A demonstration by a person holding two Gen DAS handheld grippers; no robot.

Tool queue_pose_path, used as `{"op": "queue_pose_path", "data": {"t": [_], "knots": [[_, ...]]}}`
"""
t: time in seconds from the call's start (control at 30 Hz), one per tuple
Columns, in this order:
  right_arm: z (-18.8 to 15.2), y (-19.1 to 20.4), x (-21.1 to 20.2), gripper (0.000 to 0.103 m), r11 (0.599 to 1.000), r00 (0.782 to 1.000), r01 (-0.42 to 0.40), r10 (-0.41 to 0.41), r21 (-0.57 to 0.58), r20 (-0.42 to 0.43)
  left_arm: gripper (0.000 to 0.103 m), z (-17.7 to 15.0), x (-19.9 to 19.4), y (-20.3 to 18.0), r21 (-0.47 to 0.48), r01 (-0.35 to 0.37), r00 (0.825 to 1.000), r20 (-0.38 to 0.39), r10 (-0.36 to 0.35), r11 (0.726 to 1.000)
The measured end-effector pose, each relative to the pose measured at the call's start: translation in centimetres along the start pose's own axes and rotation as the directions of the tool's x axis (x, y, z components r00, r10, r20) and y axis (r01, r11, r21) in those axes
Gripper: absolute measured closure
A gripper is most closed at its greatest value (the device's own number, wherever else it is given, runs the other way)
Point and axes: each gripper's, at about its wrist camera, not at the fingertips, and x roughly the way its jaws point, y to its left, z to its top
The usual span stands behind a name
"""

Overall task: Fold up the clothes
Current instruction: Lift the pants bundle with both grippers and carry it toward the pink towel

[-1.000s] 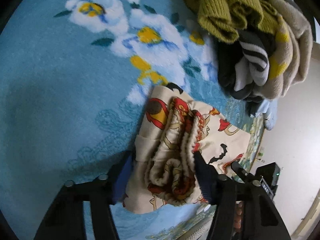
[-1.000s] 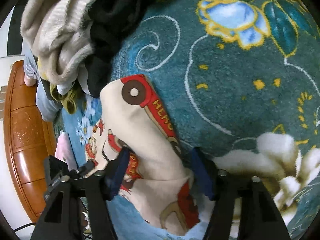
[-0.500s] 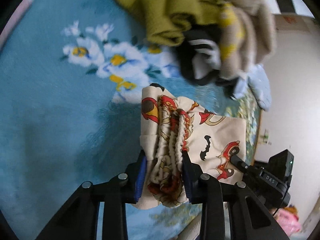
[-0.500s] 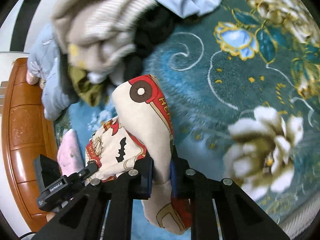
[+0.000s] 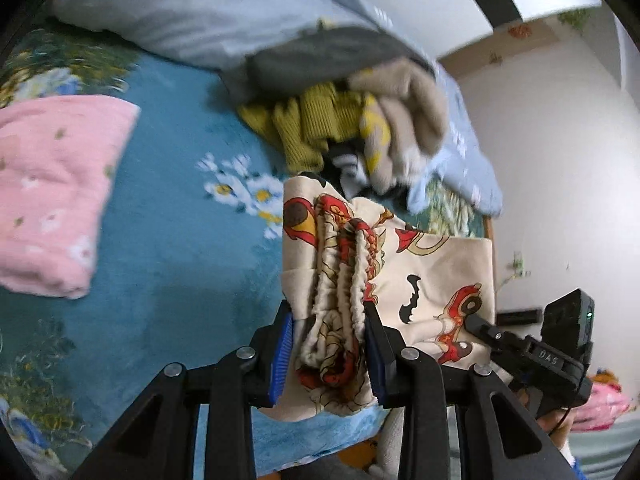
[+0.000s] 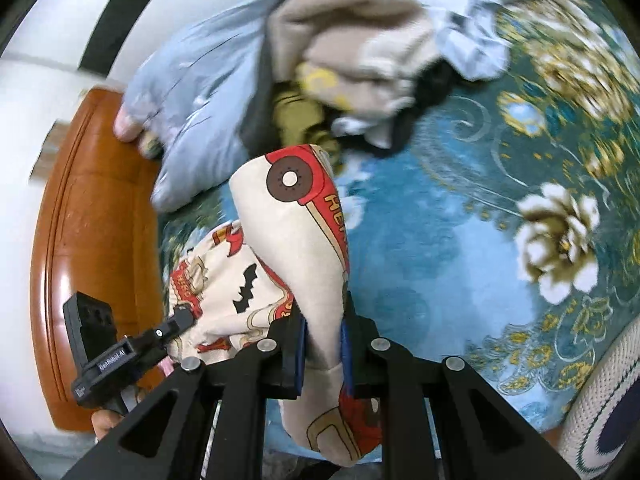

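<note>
Because both grippers are pinched onto it, the cream cartoon-print garment (image 5: pixel 436 276) hangs between them above the blue flowered blanket (image 5: pixel 172 240), lifted clear at the gripped ends, though whether its lower part touches the blanket I cannot tell. The left gripper (image 5: pixel 329 352) is pressed together on the bunched elastic waistband, whose gathered ridges fill the space between the blue pads. The right gripper (image 6: pixel 323 350) is closed on a smooth folded edge of the same garment (image 6: pixel 296 232), with a flap hanging below the jaws.

It looks like soft, light fleece: it drapes and sags under its own weight, with no stiffness to hold a crease. That suggests it will slump and unfold if either end is let go in the air, so it needs laying flat before release. The thick waistband gives a firm, bulky hold that should not slip; the smooth edge on the right is thinner and more likely to slide out, so a deeper bite there seems wise.

Near behind lies a pile of unfolded clothes (image 5: pixel 360 128), and a pink folded item (image 5: pixel 52 192) sits well apart to the left.
</note>
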Motion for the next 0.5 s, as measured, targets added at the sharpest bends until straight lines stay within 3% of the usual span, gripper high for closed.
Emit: {"op": "queue_pose_path", "data": {"t": [0.2,0.5], "knots": [[1.2,5.5,0.9,0.088,0.975,0.993,-0.102,0.089,-0.198,-0.074,0.068,-1.3,-5.6,1.2,-0.077,-0.063,0.986,0.151,0.074,0.995],[0.8,11.9,2.9,0.088,0.882,0.949,-0.285,0.206,-0.376,-0.238,0.068,-5.5,-14.0,2.0,-0.227,-0.153,0.922,0.318,0.221,0.962]]}}
